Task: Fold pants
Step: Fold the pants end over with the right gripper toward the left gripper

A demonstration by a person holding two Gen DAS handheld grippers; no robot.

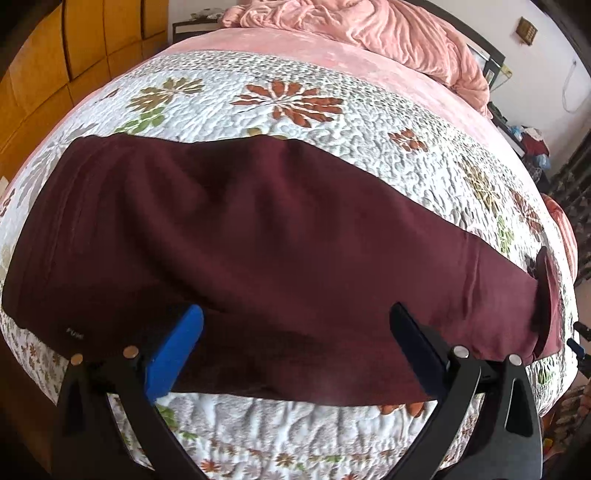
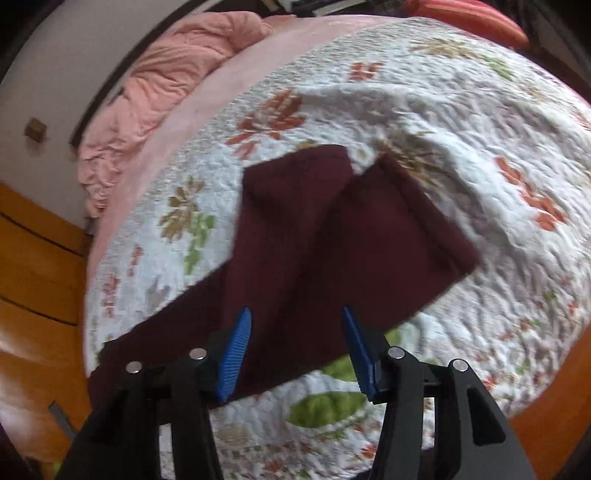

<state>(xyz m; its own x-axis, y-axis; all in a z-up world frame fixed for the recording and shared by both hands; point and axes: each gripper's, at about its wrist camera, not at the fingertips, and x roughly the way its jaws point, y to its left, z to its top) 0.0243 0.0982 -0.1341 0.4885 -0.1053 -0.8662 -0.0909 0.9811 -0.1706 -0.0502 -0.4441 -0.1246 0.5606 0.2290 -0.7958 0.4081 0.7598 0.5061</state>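
Dark maroon pants (image 1: 258, 236) lie stretched across the floral quilt (image 1: 295, 85), one leg laid on the other, waistband to the left and hems to the right. My left gripper (image 1: 295, 325) is open, its blue pads just above the near edge of the pants' middle, holding nothing. In the right wrist view the leg ends (image 2: 332, 229) lie slightly apart, hems pointing away. My right gripper (image 2: 297, 325) is open over the near edge of the legs, holding nothing. The right gripper also shows at the hems in the left wrist view (image 1: 546, 295).
The pants lie on a bed with a white floral quilt (image 2: 480, 129). A crumpled pink blanket (image 1: 388, 33) is piled at the far end. Orange wooden cabinets (image 1: 55, 74) stand along the left side. Cluttered furniture (image 1: 528, 140) sits past the bed's right edge.
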